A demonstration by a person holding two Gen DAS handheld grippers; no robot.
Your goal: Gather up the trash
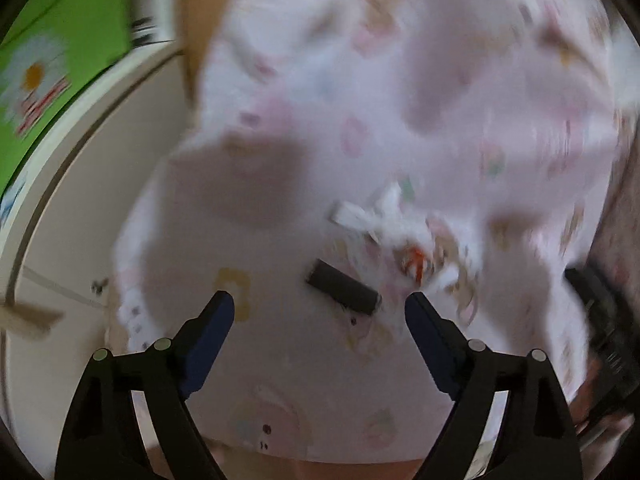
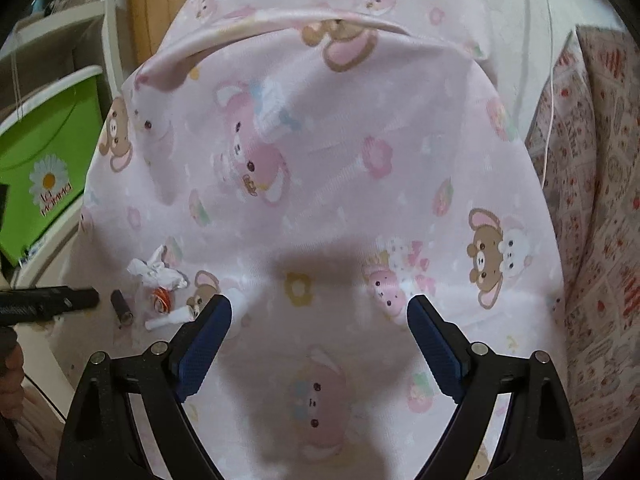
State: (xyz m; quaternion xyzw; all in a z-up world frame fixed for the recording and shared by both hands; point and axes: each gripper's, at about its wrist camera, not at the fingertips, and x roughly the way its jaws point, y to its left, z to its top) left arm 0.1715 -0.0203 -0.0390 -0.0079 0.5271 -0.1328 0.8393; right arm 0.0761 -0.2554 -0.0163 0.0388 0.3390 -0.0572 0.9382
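Note:
A small heap of trash lies on the pink cartoon-print sheet (image 2: 340,160): a crumpled white tissue (image 2: 156,272), a dark cylinder (image 2: 121,307), an orange-striped wrapper (image 2: 160,300) and a white paper roll (image 2: 170,319). In the blurred left wrist view, my left gripper (image 1: 320,308) is open just above the sheet. The dark cylinder (image 1: 342,292) lies between and just ahead of its fingertips, with the tissue (image 1: 384,216) and wrapper (image 1: 414,264) beyond. My right gripper (image 2: 320,312) is open over bare sheet, right of the trash, nothing between its jaws. One left finger (image 2: 72,303) shows at the left edge.
A green bin with a daisy print (image 2: 48,160) stands left of the bed, behind a white curved rail (image 1: 80,200). A red-and-white patterned quilt (image 2: 600,200) lies along the right side, with a white cable (image 2: 550,100) hanging there. A wooden board (image 2: 152,0) is at the back.

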